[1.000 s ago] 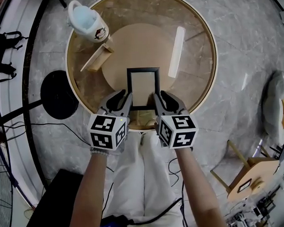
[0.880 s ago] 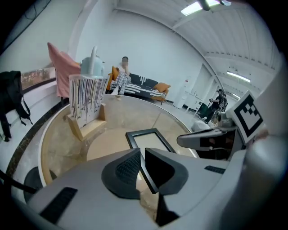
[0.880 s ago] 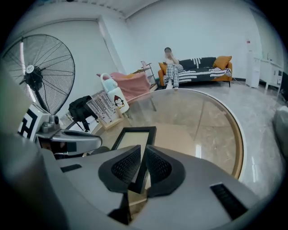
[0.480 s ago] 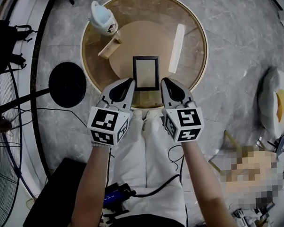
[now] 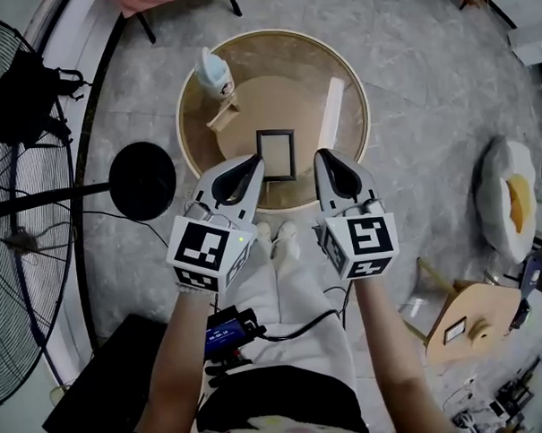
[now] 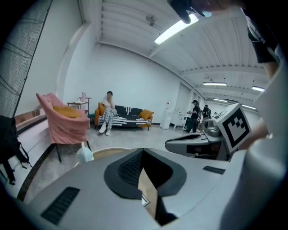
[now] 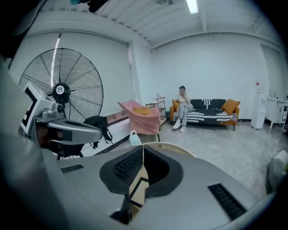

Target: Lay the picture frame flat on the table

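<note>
Picture frame (image 5: pixel 276 154) lies flat on the round desk (image 5: pixel 353 136), near its front edge, a dark border around a pale middle. Both tongs hover at that edge and neither holds the frame: left tongs (image 5: pixel 252 161) at its left side, right tongs (image 5: pixel 325 155) at its right. Each pair has its 2 jaws pressed together with nothing between them. Farther back on the desk stands a white bottle (image 5: pixel 213 72), with a wooden block (image 5: pixel 223 116) just beside it. On the floor left of the desk sits a black round base (image 5: pixel 142 181).
</note>
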A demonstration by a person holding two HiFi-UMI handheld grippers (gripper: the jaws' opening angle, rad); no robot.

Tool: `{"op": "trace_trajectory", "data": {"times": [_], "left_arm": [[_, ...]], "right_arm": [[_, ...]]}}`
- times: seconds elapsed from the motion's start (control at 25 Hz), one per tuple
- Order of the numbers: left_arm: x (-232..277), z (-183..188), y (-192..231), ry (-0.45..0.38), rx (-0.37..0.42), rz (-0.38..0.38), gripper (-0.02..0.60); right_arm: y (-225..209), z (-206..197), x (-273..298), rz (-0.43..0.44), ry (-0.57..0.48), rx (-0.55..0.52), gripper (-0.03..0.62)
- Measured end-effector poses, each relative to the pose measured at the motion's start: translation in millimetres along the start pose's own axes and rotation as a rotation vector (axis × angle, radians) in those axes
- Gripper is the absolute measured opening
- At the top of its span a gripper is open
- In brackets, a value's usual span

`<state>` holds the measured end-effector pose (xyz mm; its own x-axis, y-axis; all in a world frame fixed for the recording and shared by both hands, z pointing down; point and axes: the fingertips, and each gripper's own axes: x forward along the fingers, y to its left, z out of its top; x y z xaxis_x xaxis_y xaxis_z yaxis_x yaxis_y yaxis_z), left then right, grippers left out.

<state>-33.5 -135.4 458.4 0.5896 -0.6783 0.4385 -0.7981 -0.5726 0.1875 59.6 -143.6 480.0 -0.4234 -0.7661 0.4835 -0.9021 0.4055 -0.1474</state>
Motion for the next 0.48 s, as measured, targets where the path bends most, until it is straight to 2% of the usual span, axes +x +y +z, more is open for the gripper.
{"op": "trace_trajectory", "data": {"times": [0.24, 0.48], "left_arm": [[-32, 60, -27, -0.063, 0.072, -0.027, 0.017], [-64, 105, -38, -0.125, 0.113, -0.035, 0.017]], "right_arm": [[9, 57, -52, -0.004, -0.100, -0.033, 0.037], [28, 110, -86, -0.009, -0.204, -0.035, 0.038]]}}
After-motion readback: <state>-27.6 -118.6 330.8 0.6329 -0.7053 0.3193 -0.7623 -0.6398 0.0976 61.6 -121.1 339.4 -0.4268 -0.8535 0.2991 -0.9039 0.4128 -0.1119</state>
